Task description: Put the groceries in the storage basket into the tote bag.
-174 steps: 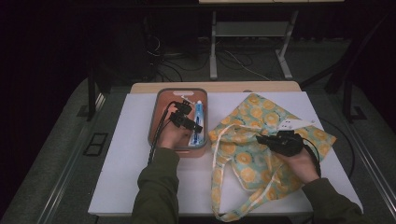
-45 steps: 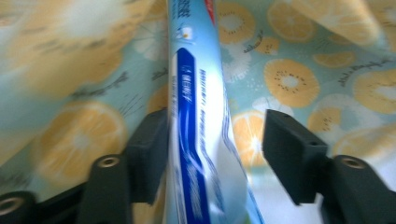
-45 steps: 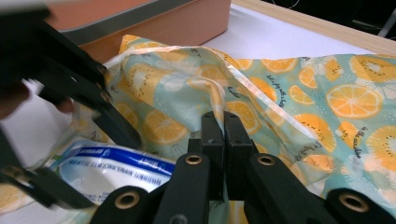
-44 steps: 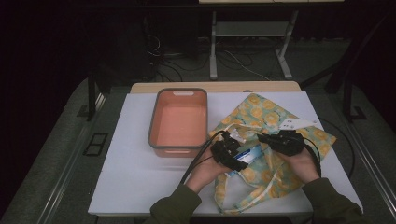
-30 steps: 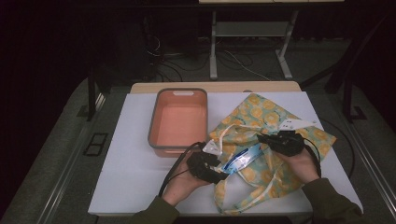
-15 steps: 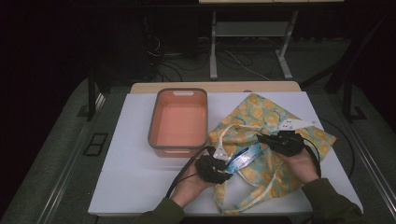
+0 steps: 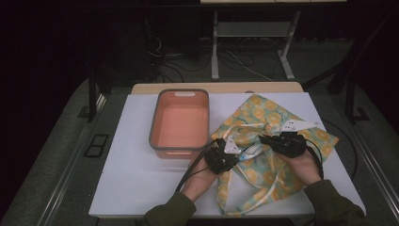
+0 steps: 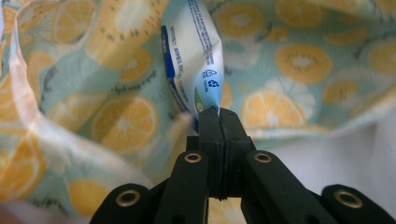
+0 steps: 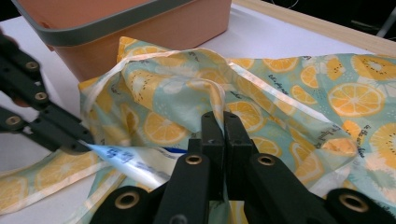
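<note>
Since the picture half a second back, our left gripper [image 7: 225, 157] has shifted a little to the right, toward the mouth of the bag, and its jaws have just been closing; a white and blue packet [image 8: 196, 60] sits between them. Several seconds back that packet lay in the orange tub with our left gripper over it; now the tub [image 7: 158, 115] holds nothing. Our right gripper [image 7: 269, 140] has kept its place on the bag throughout.

In the left gripper view our jaws are pressed together on the near end of the packet, which rises from the tips into the open bag [image 8: 116, 121]. The cloth with its orange slices surrounds the packet on both sides and behind.

In the right gripper view our right gripper [image 9: 218, 122] is clamped on a fold of the bag's rim [image 9: 212, 91], holding the mouth up. To the left in that view, the left gripper [image 9: 84, 142] pinches the packet [image 9: 123, 161], which lies across the opening just in front of our own jaws.

From the high view, the packet [image 7: 249, 151] bridges the short gap between the two grippers, with its far end inside the bag [image 7: 277, 113]. The bag spreads over the right half of the white table [image 7: 127, 174], its straps trailing toward the near edge. The tub stands just to the left of the bag, far of our left hand [image 7: 200, 176].
</note>
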Available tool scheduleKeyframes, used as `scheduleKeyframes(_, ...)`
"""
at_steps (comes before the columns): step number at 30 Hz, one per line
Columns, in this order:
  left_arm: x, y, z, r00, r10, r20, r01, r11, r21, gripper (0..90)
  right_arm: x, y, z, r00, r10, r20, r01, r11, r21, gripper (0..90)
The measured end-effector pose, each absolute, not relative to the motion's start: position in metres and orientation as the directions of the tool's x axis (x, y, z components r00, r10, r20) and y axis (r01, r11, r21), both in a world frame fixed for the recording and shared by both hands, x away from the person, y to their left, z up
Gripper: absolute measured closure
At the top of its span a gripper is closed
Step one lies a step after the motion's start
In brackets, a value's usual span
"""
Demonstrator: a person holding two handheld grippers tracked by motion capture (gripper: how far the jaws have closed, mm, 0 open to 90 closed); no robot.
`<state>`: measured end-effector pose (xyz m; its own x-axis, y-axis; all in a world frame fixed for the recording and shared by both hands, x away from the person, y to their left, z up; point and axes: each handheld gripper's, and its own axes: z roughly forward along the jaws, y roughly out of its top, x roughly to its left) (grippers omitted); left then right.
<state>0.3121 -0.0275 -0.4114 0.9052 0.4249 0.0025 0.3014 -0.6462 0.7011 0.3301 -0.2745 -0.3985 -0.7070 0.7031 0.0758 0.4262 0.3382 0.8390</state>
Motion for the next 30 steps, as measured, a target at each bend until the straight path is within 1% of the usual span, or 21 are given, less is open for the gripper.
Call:
scheduleKeyframes(10,0.343,-0.067,-0.411,0.885,0.464,-0.042,0.342,-0.586,0.735,89.6,0.33,-0.276,-0.398,-0.708,0.702,0.077,0.425,0.336,0.841,88.8)
scheduleKeyframes(16,0.36,-0.088,-0.416,0.872,0.485,-0.059,0.367,-0.57,0.735,89.7,0.33,-0.279,-0.396,-0.702,0.707,0.083,0.425,0.322,0.846,88.8)
scheduleKeyframes(20,0.369,-0.095,-0.421,0.858,0.503,-0.105,0.402,-0.53,0.747,89.6,0.33,-0.283,-0.394,-0.699,0.71,0.086,0.424,0.314,0.85,88.9)
scheduleKeyframes(23,0.371,-0.095,-0.422,0.852,0.509,-0.123,0.416,-0.515,0.749,89.3,0.33,-0.284,-0.394,-0.698,0.711,0.09,0.425,0.31,0.85,88.8)
scheduleKeyframes(26,0.37,-0.091,-0.419,0.857,0.5,-0.125,0.41,-0.514,0.753,87.9,0.33,-0.283,-0.394,-0.699,0.709,0.091,0.426,0.311,0.85,88.8)
scheduleKeyframes(30,0.362,-0.077,-0.407,0.856,0.5,-0.133,0.404,-0.485,0.776,76.7,0.331,-0.284,-0.394,-0.698,0.71,0.094,0.428,0.308,0.85,88.8)
